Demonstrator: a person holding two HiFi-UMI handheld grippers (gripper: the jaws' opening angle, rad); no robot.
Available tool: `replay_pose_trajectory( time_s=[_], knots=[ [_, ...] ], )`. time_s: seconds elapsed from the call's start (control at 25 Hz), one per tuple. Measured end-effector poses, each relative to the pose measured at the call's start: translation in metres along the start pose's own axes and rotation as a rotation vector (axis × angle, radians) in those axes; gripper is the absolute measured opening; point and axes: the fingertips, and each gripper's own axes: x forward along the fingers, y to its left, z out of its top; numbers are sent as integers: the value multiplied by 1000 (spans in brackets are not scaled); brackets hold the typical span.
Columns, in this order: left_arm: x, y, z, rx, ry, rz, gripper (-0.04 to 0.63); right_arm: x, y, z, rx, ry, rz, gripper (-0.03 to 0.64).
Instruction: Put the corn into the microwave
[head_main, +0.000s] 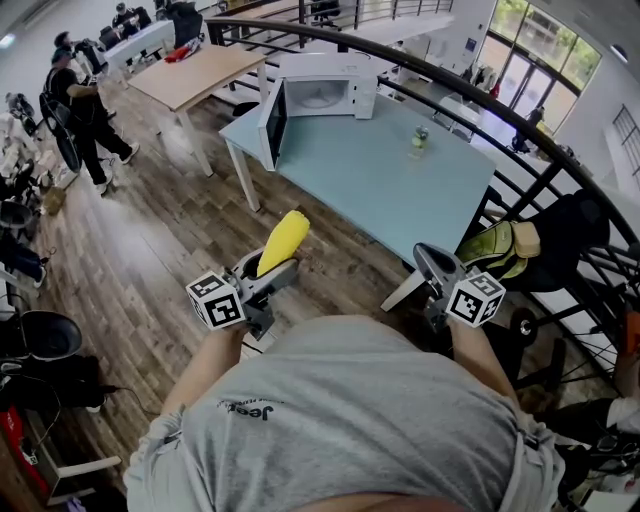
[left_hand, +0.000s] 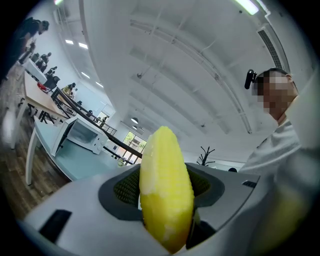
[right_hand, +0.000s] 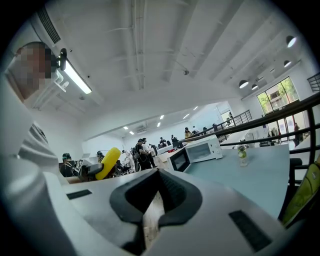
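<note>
A yellow corn cob (head_main: 284, 242) stands tilted up out of my left gripper (head_main: 268, 268), which is shut on its lower end close to my body. In the left gripper view the corn (left_hand: 165, 190) fills the space between the dark pads. The white microwave (head_main: 322, 92) stands at the far end of the pale blue table (head_main: 380, 185) with its door (head_main: 272, 122) swung open toward me. My right gripper (head_main: 425, 264) hangs by the table's near corner, empty, with its pads together (right_hand: 155, 172). From the right gripper view the corn (right_hand: 108, 163) and the microwave (right_hand: 199, 150) both show.
A small jar (head_main: 419, 140) stands on the blue table right of the microwave. A black curved railing (head_main: 540, 140) runs behind and to the right of the table, with a green bag (head_main: 500, 250) at its foot. A wooden table (head_main: 190, 75) and people (head_main: 85, 115) are at far left.
</note>
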Motion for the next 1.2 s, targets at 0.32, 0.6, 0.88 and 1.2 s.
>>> replay_pose_trajectory(
  time_s=[0.32,0.6,0.88,1.2],
  knots=[
    [16,-7,-1,16,18,-9,245,-10,-10,0,7,-7,15,17],
    [47,-26,-5,36,34,-21,245,-34,-29,5,14,-10,20,17],
    [92,-53,-23,39,51,-28,245,-69,-51,6,5,-14,44,17],
    [154,-83,-48,35,65,-43,245,-113,-88,3,13,-5,60,18]
  ],
)
